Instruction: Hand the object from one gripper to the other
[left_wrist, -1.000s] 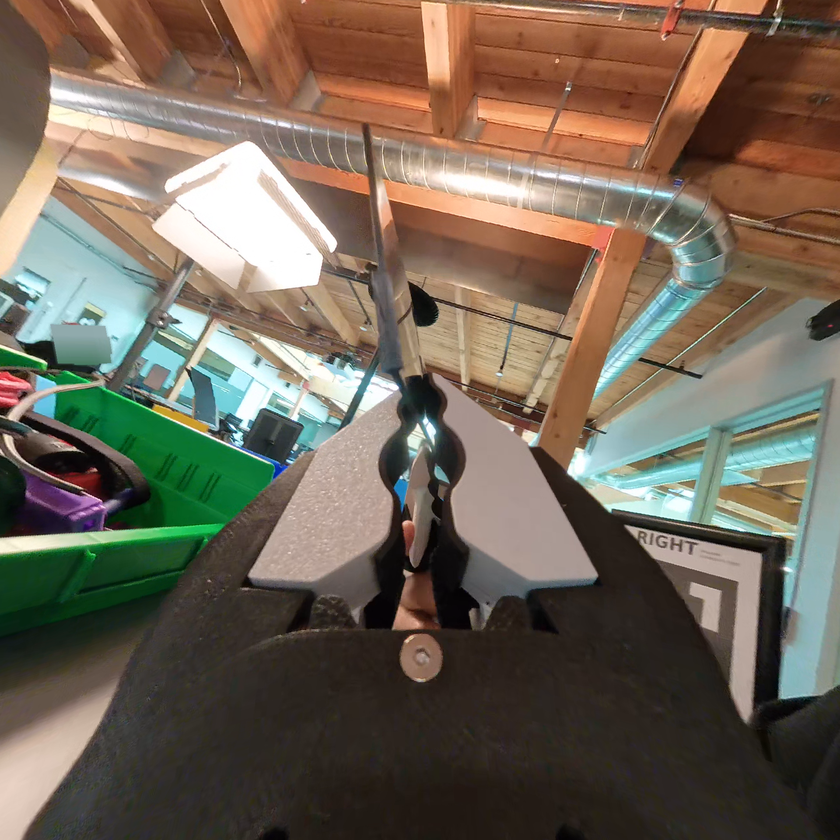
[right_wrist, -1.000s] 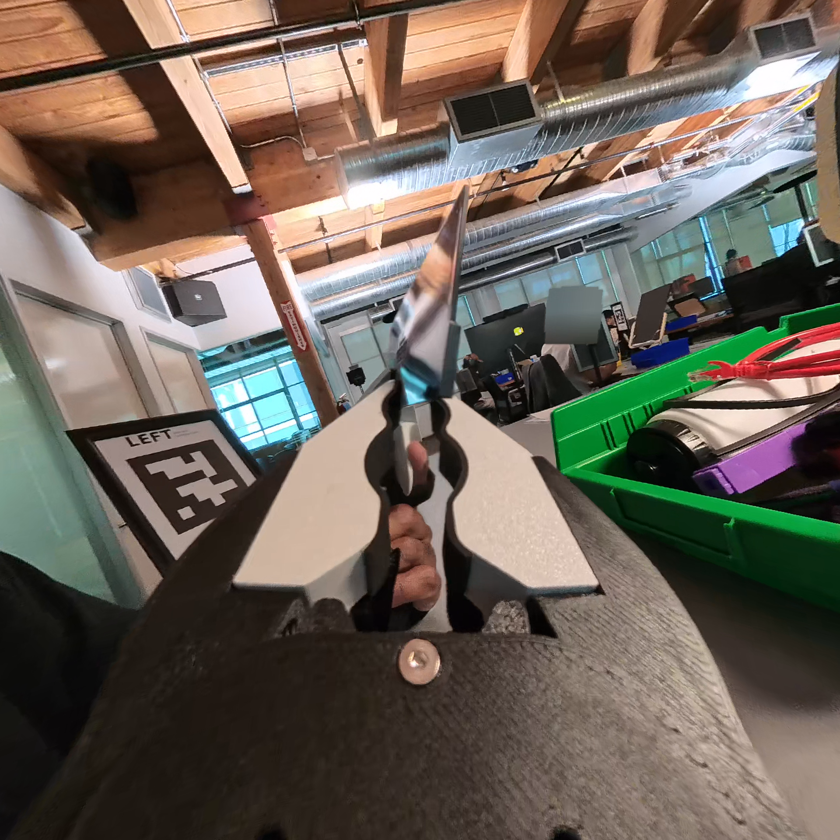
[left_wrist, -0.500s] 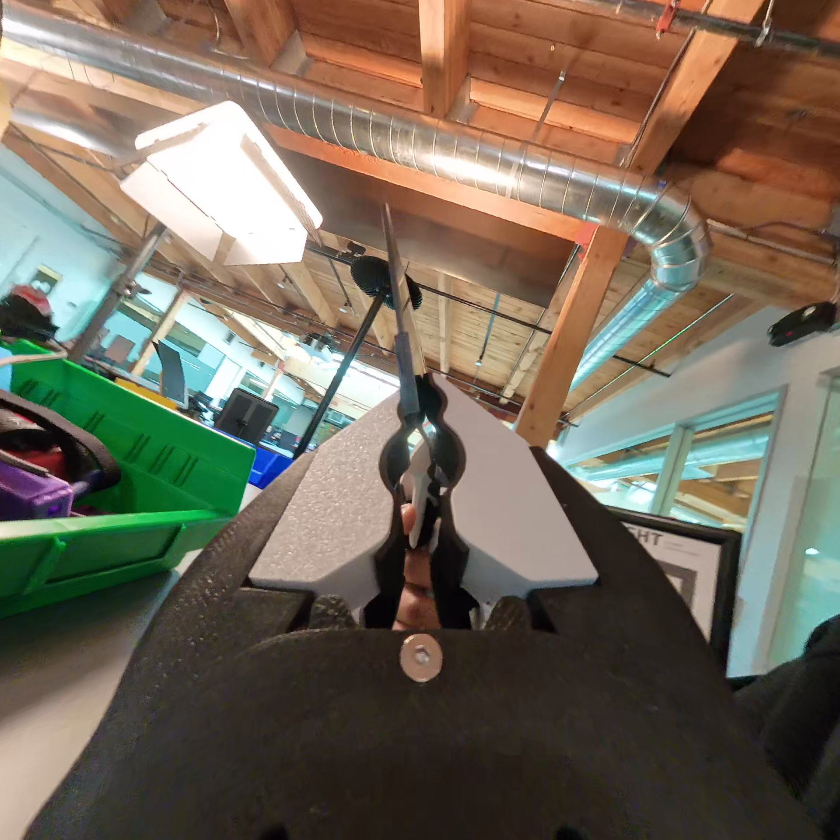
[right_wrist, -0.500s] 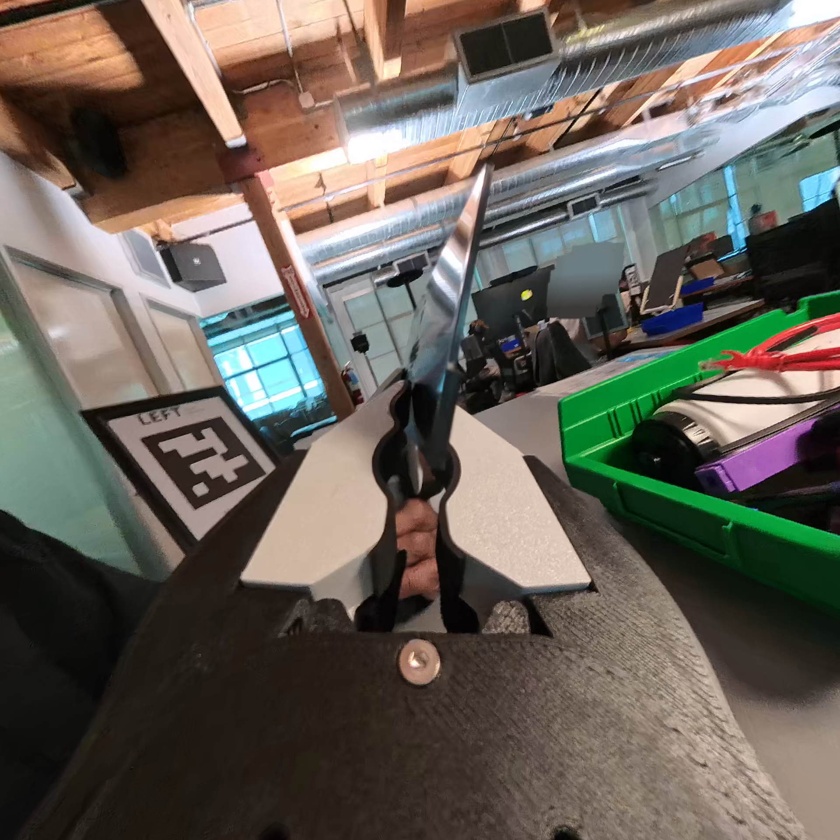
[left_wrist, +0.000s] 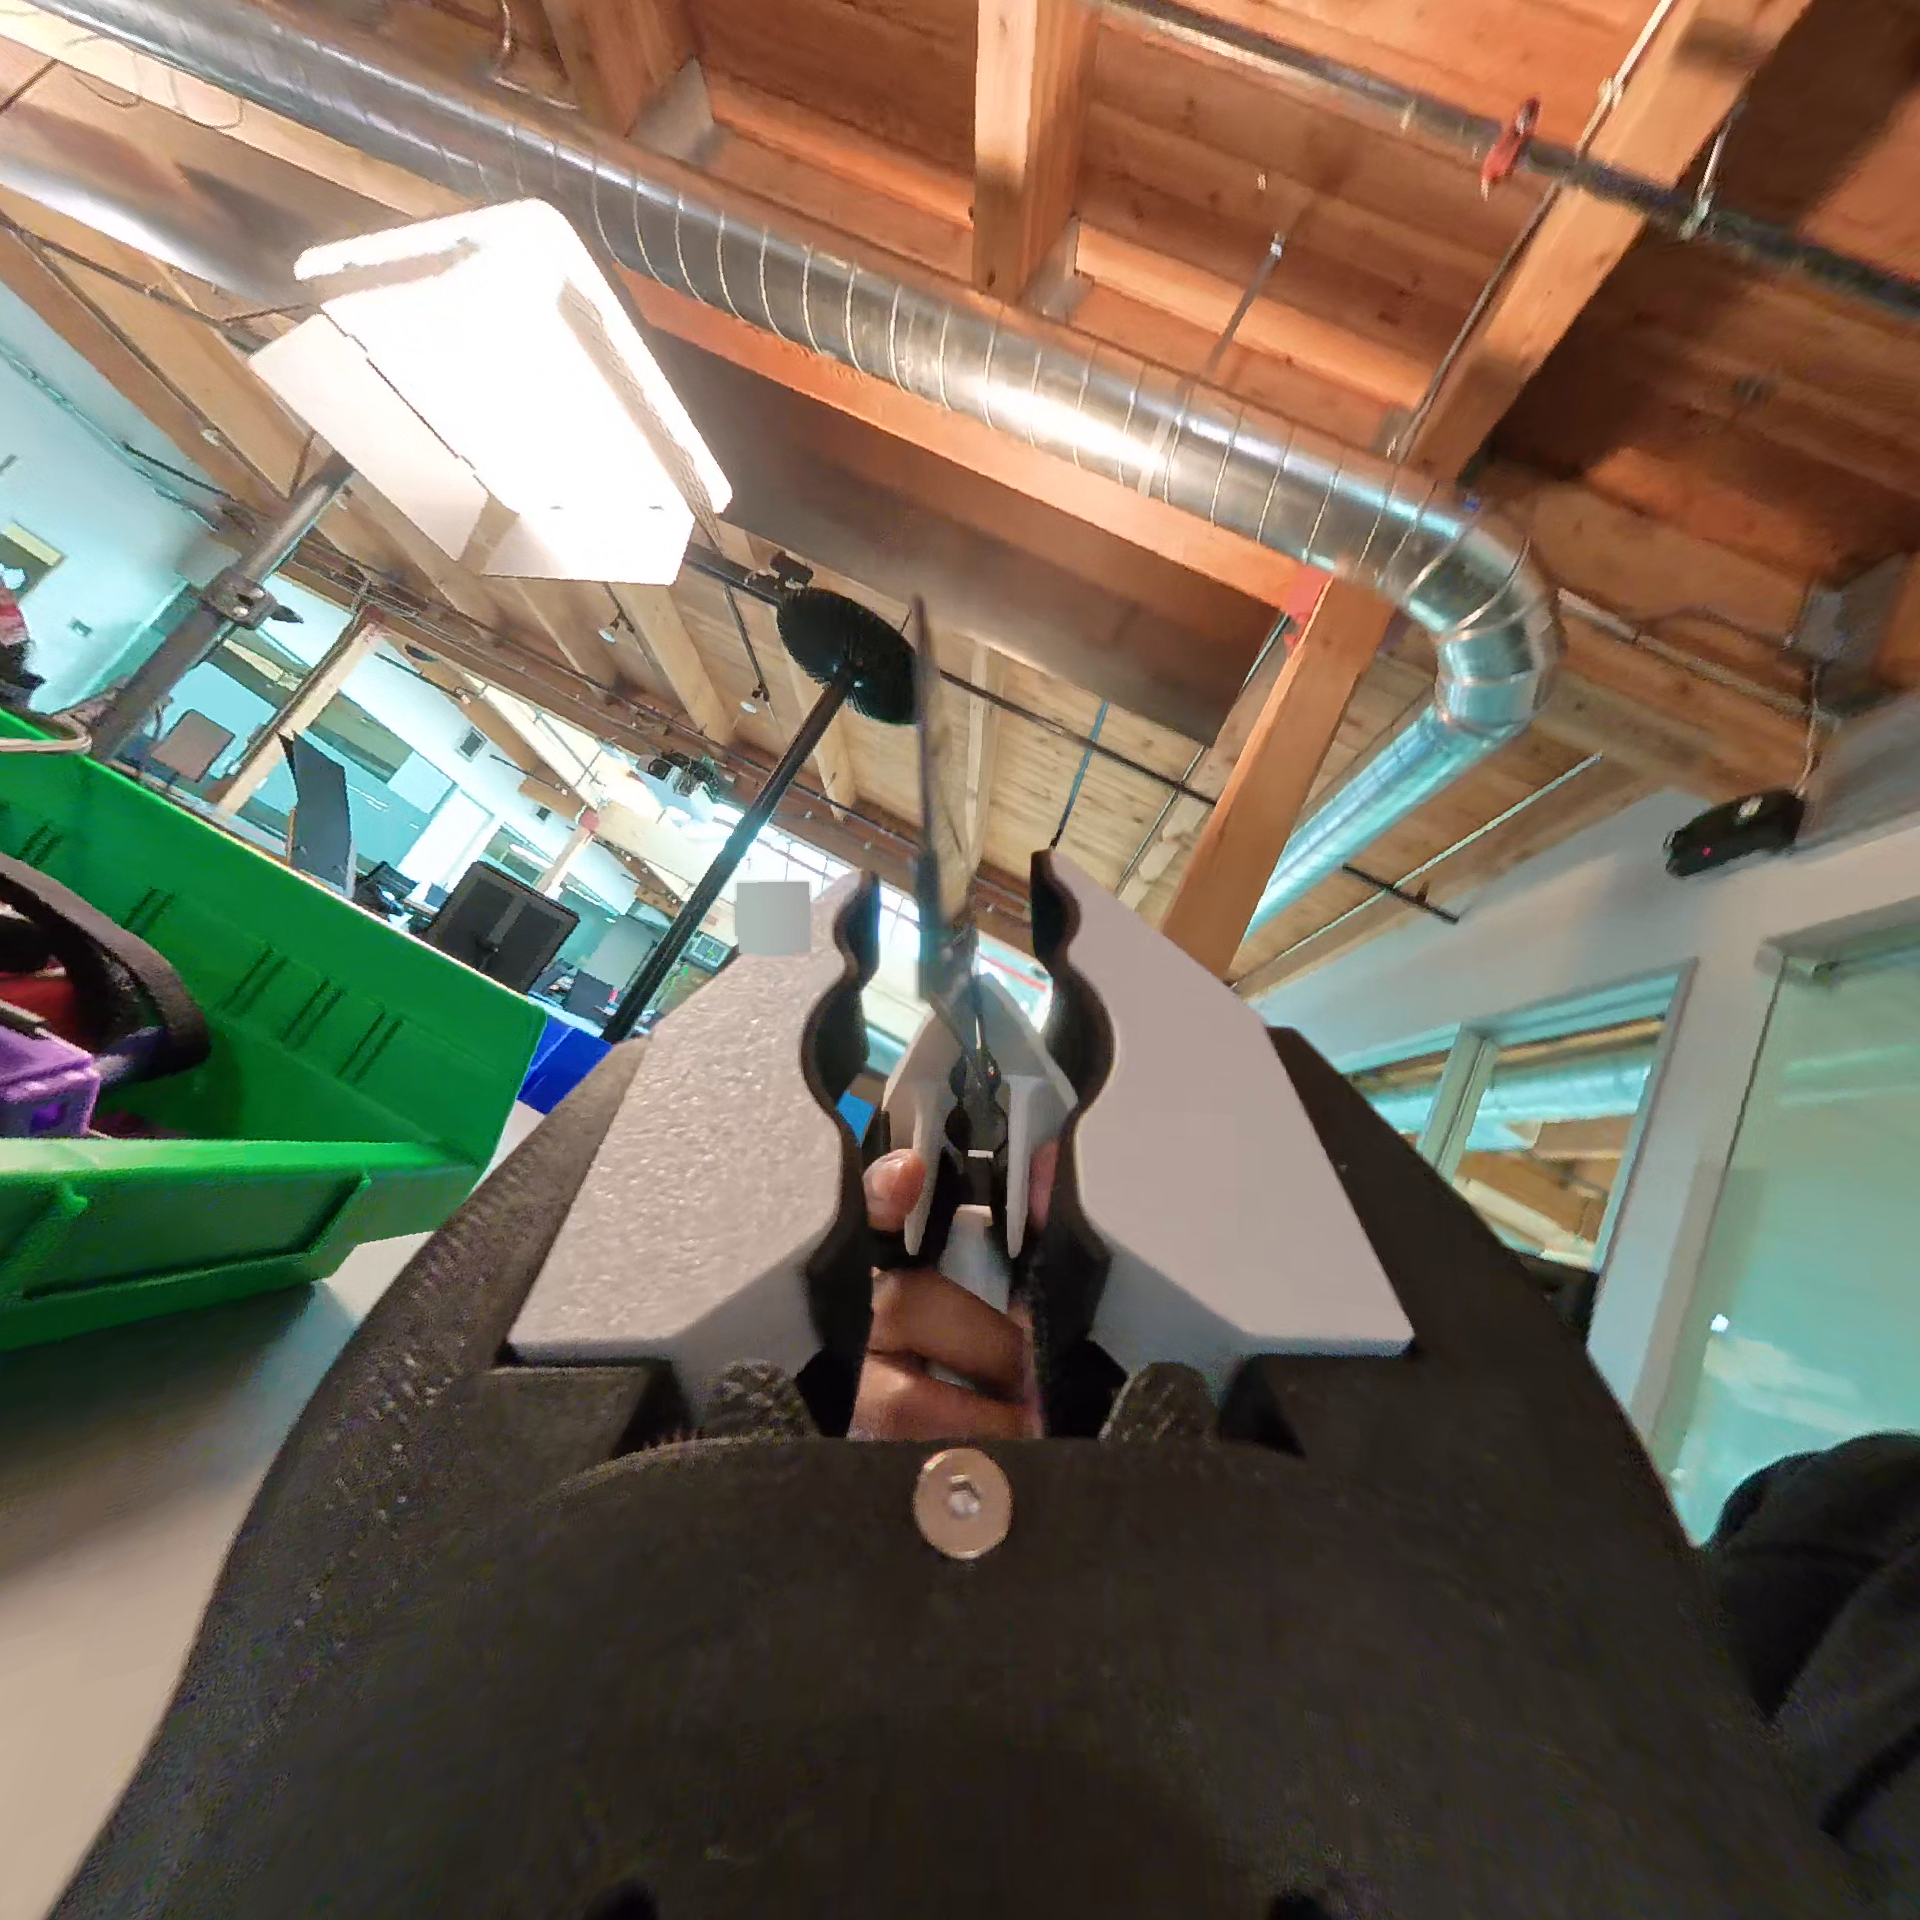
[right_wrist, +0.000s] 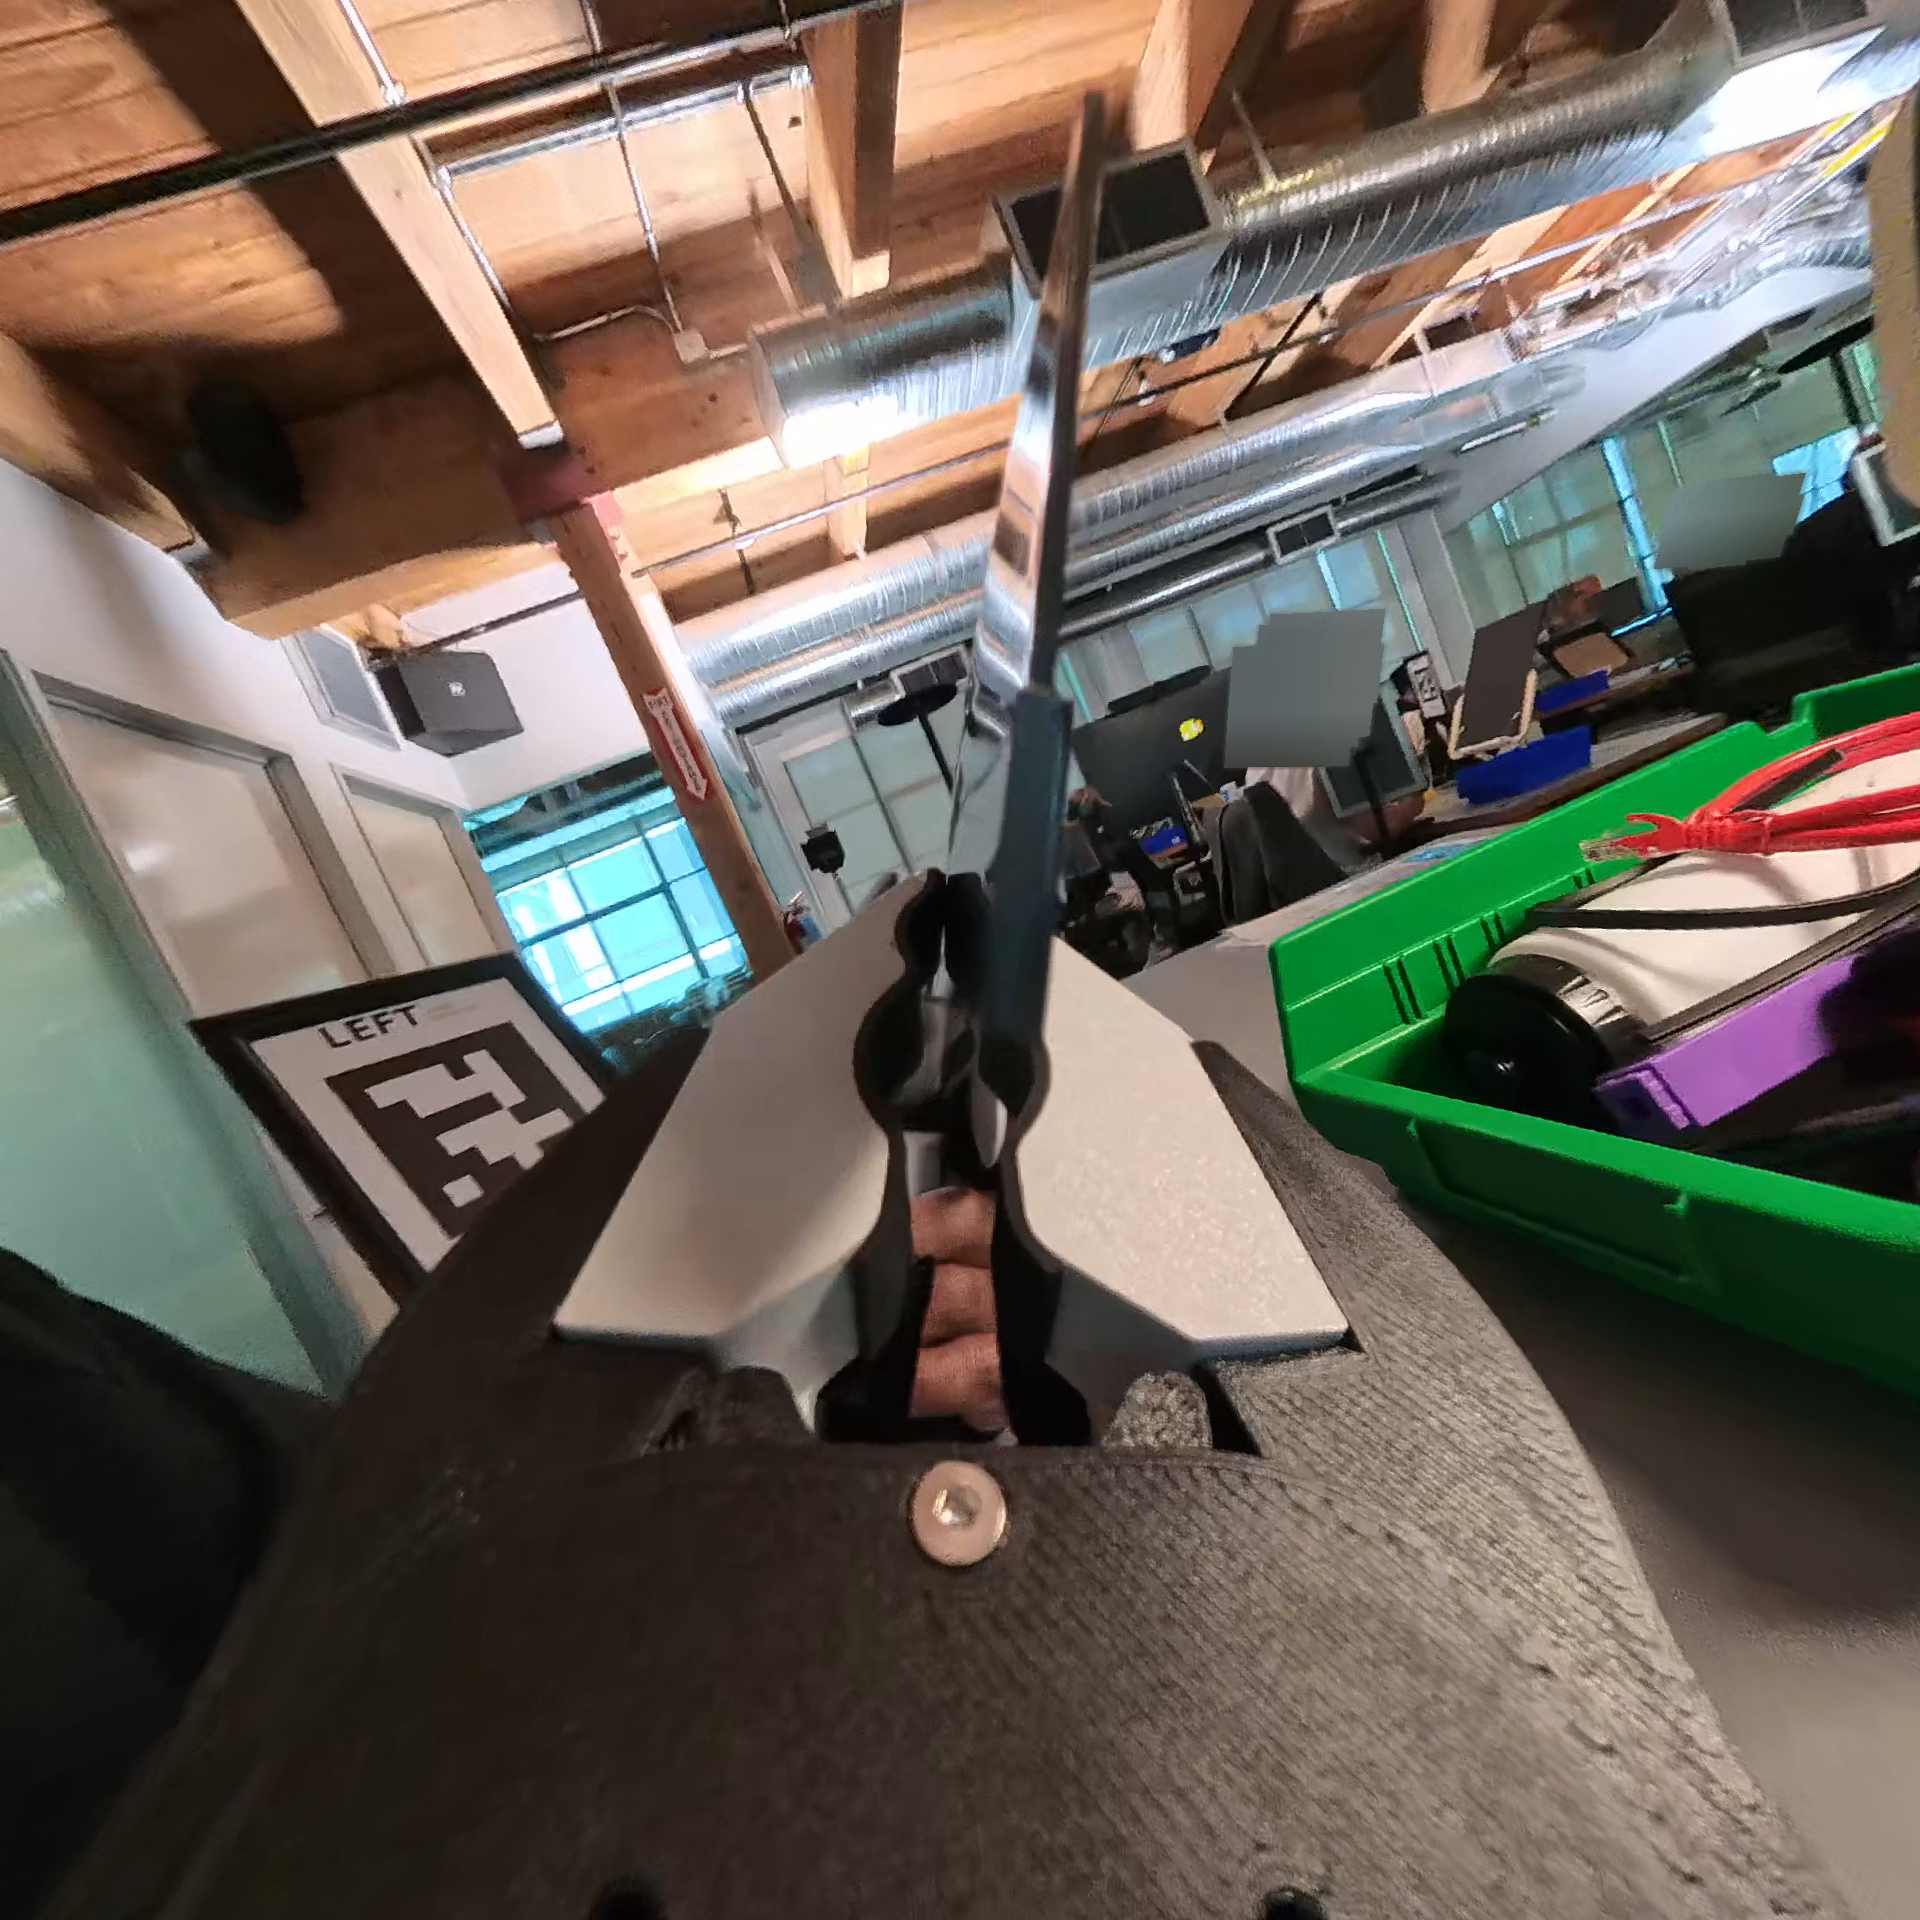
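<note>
The thin blade (right_wrist: 1023, 582) stands upright, pinched in the narrow right tongs (right_wrist: 961, 997) while the left tongs (left_wrist: 951, 997) gape wide around it — stiff, slick, probably light, best gripped low.

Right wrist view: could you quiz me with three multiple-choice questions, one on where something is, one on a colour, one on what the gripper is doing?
1. The green bin lies: A) left of the right gripper; B) right of it; C) above it.
2. The cable in the bin is: A) red; B) yellow; C) white.
3. The right gripper is: A) open and empty; B) shut on the metal blade; C) out of view.

Answers: B, the bin fills the right edge of the view; A, the cable on top of the bin's contents is bright red; B, the fingers pinch the blade, which sticks upward.
</note>
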